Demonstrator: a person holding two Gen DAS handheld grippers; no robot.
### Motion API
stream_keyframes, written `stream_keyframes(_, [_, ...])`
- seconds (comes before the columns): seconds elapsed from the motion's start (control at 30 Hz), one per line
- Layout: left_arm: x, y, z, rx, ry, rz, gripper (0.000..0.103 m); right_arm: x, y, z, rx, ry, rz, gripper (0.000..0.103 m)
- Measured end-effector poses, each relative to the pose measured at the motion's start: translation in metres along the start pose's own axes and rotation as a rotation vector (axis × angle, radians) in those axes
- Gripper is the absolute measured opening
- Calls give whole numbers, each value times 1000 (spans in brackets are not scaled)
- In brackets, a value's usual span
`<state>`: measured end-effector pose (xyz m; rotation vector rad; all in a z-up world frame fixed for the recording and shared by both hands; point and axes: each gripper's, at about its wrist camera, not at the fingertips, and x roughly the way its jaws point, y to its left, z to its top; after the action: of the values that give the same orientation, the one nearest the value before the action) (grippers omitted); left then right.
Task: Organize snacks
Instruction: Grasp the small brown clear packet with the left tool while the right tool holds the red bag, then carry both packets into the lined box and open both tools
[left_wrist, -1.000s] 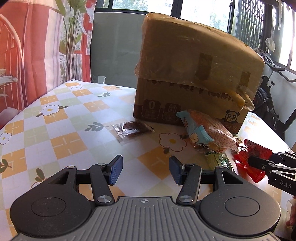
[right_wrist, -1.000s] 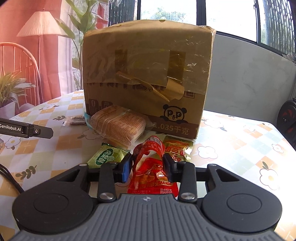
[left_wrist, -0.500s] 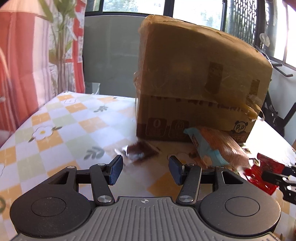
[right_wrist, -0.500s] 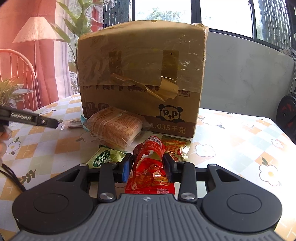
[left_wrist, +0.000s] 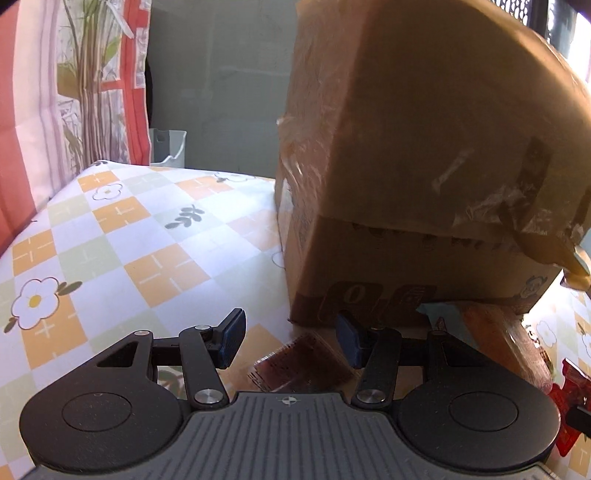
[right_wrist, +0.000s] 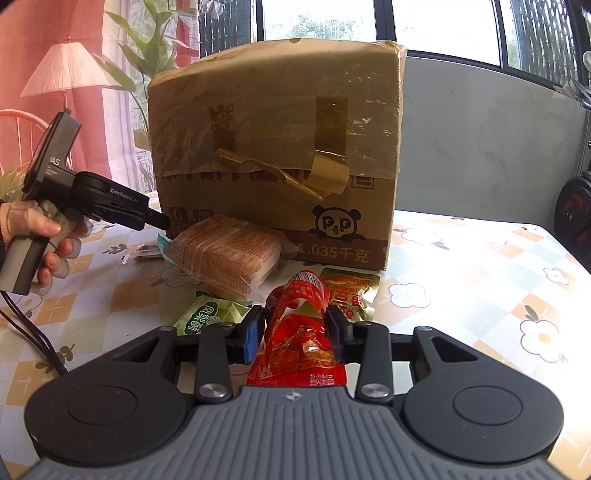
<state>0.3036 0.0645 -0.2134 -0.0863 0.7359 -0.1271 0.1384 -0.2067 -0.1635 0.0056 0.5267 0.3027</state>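
Note:
My left gripper is open, its fingers on either side of a small brown snack packet lying on the table by the corner of the cardboard box. My right gripper is shut on a red snack pouch, held just above the table. In the right wrist view the left gripper reaches in from the left, over the brown packet. A clear-wrapped pack of orange crackers, a green packet and a red-yellow packet lie before the box.
The table has a checked flower-print cloth. A red curtain and plant stand at the left, a grey wall behind. A black cable trails over the table's left side.
My left gripper has moved forward and right, up to the box, and now straddles the brown packet. The right gripper still holds the red pouch, nearly still.

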Motion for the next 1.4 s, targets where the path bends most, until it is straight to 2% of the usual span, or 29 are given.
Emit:
stream_keyframes(0.27, [-8,-22,-30,178,37,-16,56,-1,-1,0,6,-2,2,39])
stream_keyframes(0.43, [-21,-34,-42,274,50,-77,57,-1,-1,0,5,2,4,39])
stream_keyframes(0.5, [-19,-33,-40,256,47,-44,57,0,-1,0,4,4,4,39])
stream_keyframes(0.57, [-16,-29,-35,193,47,-17,57,0,-1,0,4,4,3,39])
stream_keyframes(0.67, [-10,-23,-28,102,51,-18,57,0,-2,0,5,3,5,39])
stream_keyframes(0.87, [-7,-37,-31,187,35,30,57,0,-2,0,5,5,7,39])
stream_keyframes(0.93, [-11,-37,-34,170,25,39,54,0,-2,0,7,5,6,39])
stream_keyframes(0.97, [-12,-38,-35,163,18,52,47,0,-2,0,8,5,6,39])
stream_keyframes(1.07, [-20,-45,-42,158,7,59,42,0,-2,0,9,4,6,39])
stream_keyframes(1.4, [-73,-55,-85,97,-48,39,40,-2,-5,-1,26,-4,6,39])
